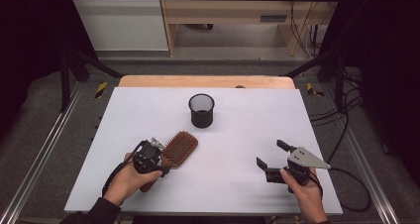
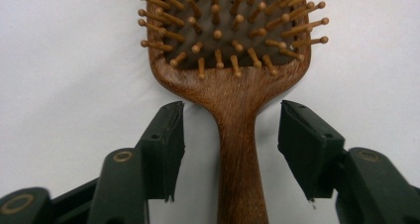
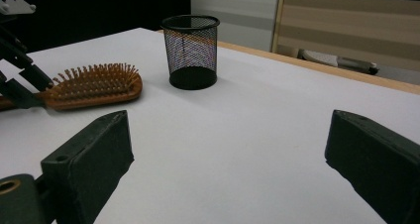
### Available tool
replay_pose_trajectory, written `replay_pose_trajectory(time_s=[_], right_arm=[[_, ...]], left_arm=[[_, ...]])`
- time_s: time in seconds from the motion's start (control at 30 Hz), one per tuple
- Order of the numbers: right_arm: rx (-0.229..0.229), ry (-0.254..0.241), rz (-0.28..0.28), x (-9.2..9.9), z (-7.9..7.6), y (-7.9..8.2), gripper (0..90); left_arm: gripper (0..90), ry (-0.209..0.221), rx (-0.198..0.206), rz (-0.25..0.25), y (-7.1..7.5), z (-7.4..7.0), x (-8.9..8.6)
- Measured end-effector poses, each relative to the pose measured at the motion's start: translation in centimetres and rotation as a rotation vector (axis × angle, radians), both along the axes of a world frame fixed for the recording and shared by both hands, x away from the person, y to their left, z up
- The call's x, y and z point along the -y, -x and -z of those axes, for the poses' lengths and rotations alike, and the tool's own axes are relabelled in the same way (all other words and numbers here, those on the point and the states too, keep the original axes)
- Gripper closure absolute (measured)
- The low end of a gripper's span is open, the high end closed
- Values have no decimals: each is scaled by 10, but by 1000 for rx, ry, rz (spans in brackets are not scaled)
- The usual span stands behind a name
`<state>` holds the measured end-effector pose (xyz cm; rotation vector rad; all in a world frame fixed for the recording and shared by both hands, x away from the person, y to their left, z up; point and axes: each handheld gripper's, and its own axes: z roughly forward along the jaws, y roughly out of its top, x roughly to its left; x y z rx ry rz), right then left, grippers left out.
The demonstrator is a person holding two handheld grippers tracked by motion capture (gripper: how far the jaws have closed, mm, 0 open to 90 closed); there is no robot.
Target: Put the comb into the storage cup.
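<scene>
A brown wooden paddle hairbrush (image 1: 181, 147) lies bristles up on the white table (image 1: 257, 125), left of centre. My left gripper (image 1: 166, 161) is at its neck. In the left gripper view the jaws straddle the brush's handle (image 2: 237, 149), with a gap of white table showing on each side, so the pads do not press on it. My right gripper (image 1: 271, 153) hovers low over the table's right front, open and empty (image 3: 228, 130). In the right gripper view the hairbrush (image 3: 91, 87) lies at the left.
A black wire-mesh cup (image 1: 201, 110) stands upright and empty at the table's middle back, also seen as the mesh cup (image 3: 190, 50) beyond the brush. A wooden strip (image 1: 208, 81) runs along the table's far edge. Cables trail off to the right.
</scene>
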<state>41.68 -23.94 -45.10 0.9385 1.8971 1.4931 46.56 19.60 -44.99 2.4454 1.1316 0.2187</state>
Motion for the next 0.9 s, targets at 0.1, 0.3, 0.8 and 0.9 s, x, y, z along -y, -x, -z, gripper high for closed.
replay_pose_trajectory(time_s=[0.1, 0.3, 0.8, 0.9], right_arm=[[0, 1, 1, 0, 0, 0, 43], [0, 1, 0, 0, 0, 0, 43], [-4, 3, -1, -1, 0, 0, 44], [-5, 3, -4, -1, 0, 0, 43]], left_arm=[[491, -4, -10, 4, 0, 1, 0], [562, -22, -11, 7, -1, 2, 1], [674, -87, 16, 67, 3, 2, 8], [714, -90, 22, 83, 4, 2, 9]])
